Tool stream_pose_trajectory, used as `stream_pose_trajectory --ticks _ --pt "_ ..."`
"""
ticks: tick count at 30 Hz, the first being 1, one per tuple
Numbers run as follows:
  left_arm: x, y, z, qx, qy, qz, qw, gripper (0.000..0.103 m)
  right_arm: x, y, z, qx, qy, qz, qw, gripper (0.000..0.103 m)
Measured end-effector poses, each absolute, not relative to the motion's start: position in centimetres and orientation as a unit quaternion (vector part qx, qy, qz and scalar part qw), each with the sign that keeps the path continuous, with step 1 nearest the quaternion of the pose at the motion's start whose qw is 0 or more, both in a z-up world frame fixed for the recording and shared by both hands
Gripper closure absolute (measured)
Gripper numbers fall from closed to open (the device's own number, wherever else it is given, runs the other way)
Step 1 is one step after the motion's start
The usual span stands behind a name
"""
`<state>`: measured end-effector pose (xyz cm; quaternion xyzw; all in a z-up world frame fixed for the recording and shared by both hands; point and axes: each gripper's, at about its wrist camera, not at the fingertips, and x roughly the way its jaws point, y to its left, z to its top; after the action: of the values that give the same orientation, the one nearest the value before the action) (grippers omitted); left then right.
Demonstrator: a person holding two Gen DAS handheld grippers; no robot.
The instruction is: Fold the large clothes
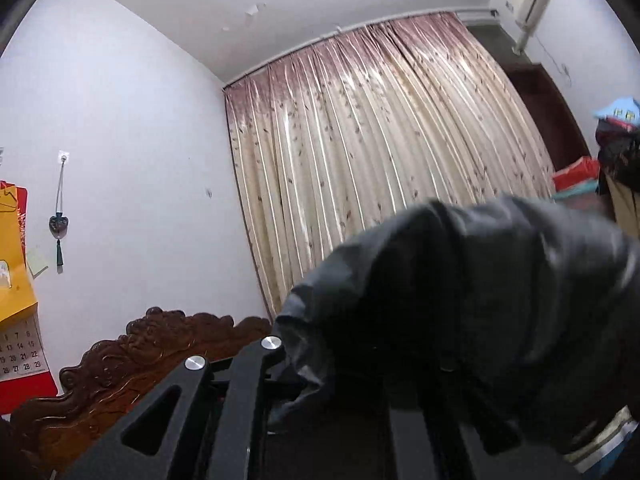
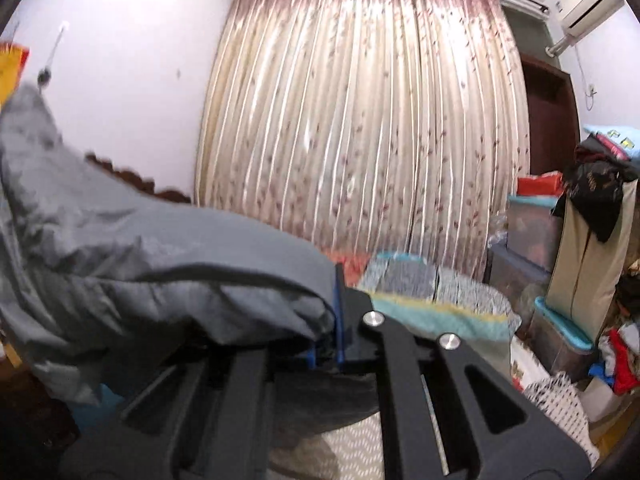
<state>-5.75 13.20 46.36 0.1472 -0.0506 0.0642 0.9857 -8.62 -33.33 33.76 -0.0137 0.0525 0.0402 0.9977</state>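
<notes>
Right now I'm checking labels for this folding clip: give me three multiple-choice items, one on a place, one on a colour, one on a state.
1. Where is the air conditioner?
A. high on the wall, right of the curtain
B. on the floor
C. on the bed

2. What colour is the garment?
A. dark grey
B. yellow
C. pink

3. How stand the right gripper's jaws?
A. wide open, empty
B. shut on the garment
C. out of view

Answers: 1 A, it hangs beside the curtain top; 2 A, grey cloth in both views; 3 B, cloth pinched at the blue pads.
</notes>
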Motion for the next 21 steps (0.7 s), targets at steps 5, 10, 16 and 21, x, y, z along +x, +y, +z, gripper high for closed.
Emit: stream_pose_trajectory --ticks 5,10,16,21 --pt "-7.4 14.2 48.5 0.125 -0.052 0.04 0.99 0.103 -11.9 -34.1 39.8 0.016 0.026 0.053 0.998 0.097" --pt "-6.8 14.2 48.1 0.119 -0.039 0.031 0.992 0.103 -12.2 -35.1 42.7 0.031 0.032 0.057 0.997 0.097" --pt "-1.7 12.3 42.6 0.133 0.06 0.003 0.989 0.103 -7.0 -35.4 40.2 0.018 0.092 0.027 0.995 0.097" --pt "7.5 10.1 32.7 0.145 0.228 -0.021 0.963 0.103 3.8 -35.3 30.9 0.011 0.219 -0.008 0.976 0.097"
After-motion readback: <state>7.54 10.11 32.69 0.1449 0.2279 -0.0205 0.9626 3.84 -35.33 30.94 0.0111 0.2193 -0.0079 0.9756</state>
